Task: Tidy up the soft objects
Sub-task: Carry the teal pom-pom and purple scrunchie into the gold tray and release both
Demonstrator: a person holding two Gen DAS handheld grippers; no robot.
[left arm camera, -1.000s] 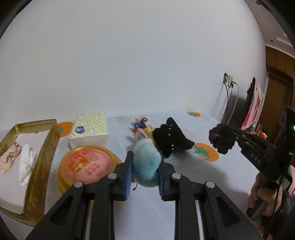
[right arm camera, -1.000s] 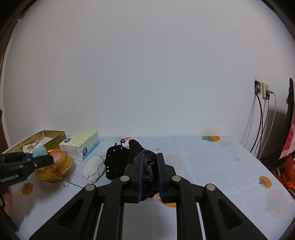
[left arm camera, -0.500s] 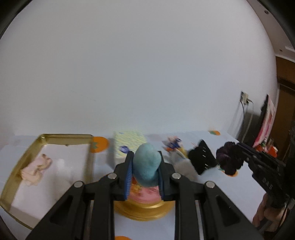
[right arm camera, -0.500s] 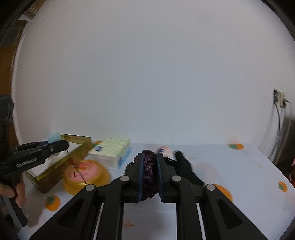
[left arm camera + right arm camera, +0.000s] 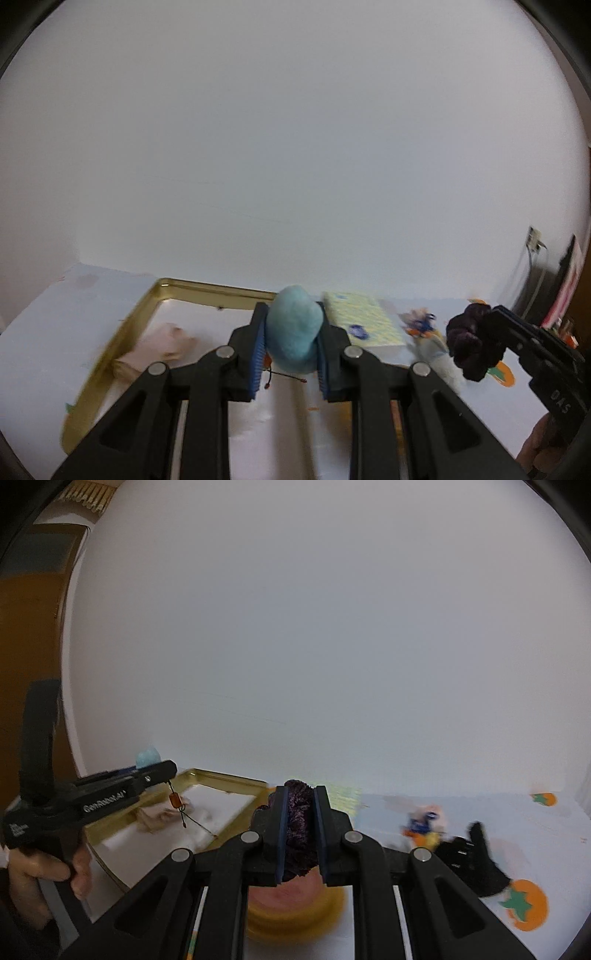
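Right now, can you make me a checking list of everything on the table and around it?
Surface: white tablecloth with orange fruit prints.
Job's things: blue plush and dark purple scrunchie held in the air; pink cloth lying in the gold tray; black glove and small colourful toy on the cloth.
Clutter: tissue box, round gold tin.
Grippers: left gripper jaws shut on the plush, above the tray; right gripper jaws shut on the scrunchie.
Cables: wall socket with a cable hanging down.
Surroundings: plain white wall.
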